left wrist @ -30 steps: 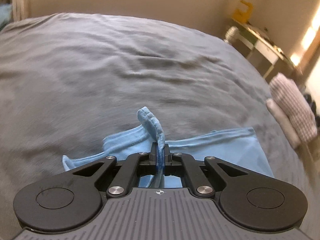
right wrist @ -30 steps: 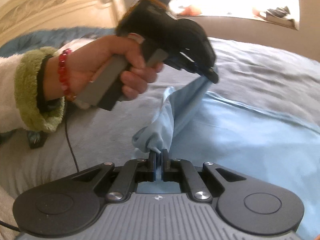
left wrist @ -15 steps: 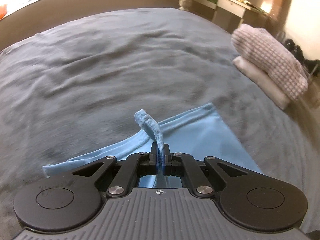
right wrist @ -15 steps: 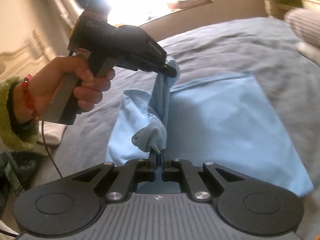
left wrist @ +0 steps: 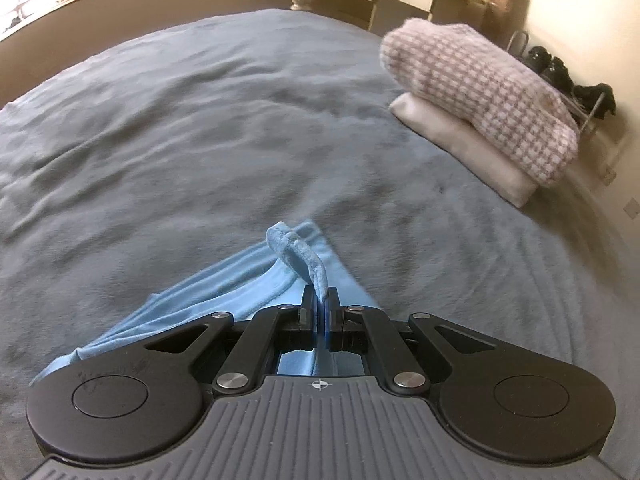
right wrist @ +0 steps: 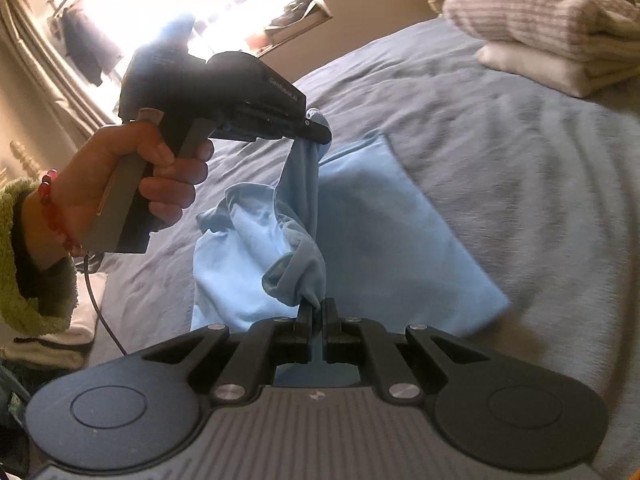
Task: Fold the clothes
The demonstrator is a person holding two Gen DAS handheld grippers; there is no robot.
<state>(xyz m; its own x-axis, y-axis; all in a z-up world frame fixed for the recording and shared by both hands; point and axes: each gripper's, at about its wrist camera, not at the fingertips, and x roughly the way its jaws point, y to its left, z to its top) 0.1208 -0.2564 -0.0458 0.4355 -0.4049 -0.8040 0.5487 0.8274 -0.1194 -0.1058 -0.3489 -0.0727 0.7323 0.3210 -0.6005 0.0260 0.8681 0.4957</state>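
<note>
On the grey bed (left wrist: pixel 200 128) a light blue garment (right wrist: pixel 380 216) lies partly spread, its near portion lifted off the cover by both tools; the left hand-held gripper (left wrist: pixel 320 300) is clenched on a hemmed edge of the cloth, a short curl of which stands up just past its tips; the right hand-held gripper (right wrist: pixel 317 310) is likewise clamped on a bunched fold of the same garment, and a twisted band of fabric runs between the two grips. In the right wrist view the person's left hand (right wrist: pixel 132 188) grasps the other tool's handle, with a red bead bracelet (right wrist: pixel 52 208) and a fuzzy green cuff (right wrist: pixel 24 260) at the wrist; near the far edge of the bed sits a folded checked knit (left wrist: pixel 480 100) resting on a folded white piece (left wrist: pixel 460 148), well apart from the blue garment.
</note>
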